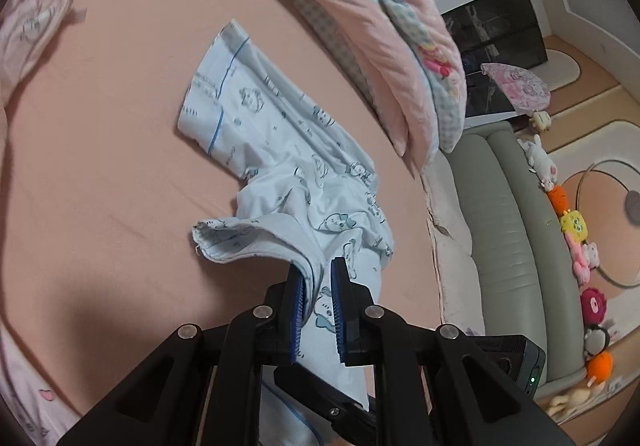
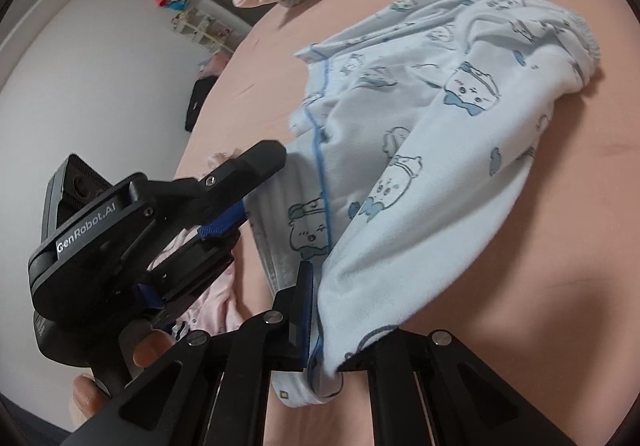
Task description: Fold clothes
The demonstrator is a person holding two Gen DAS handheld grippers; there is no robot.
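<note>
A light-blue garment (image 1: 280,149) printed with cartoon animals and edged in blue piping lies partly on the pink bed sheet (image 1: 100,165). Its near end is lifted off the sheet. My left gripper (image 1: 318,268) is shut on a bunched fold of it between the blue pads. In the right wrist view the same garment (image 2: 440,149) drapes over my right gripper (image 2: 324,280), which is shut on its lower edge; the cloth hides the right finger. The left gripper (image 2: 248,205), held by a hand (image 2: 152,354), pinches the piped edge at the left. A gathered elastic hem (image 2: 584,33) lies at the far end.
A folded pink quilt (image 1: 360,25) lies across the back of the bed. Pink clothes lie at the bed's left (image 1: 32,29) and under the left gripper (image 2: 212,310). Beyond the bed edge stand a grey sofa (image 1: 508,230) and a row of plush toys (image 1: 572,226).
</note>
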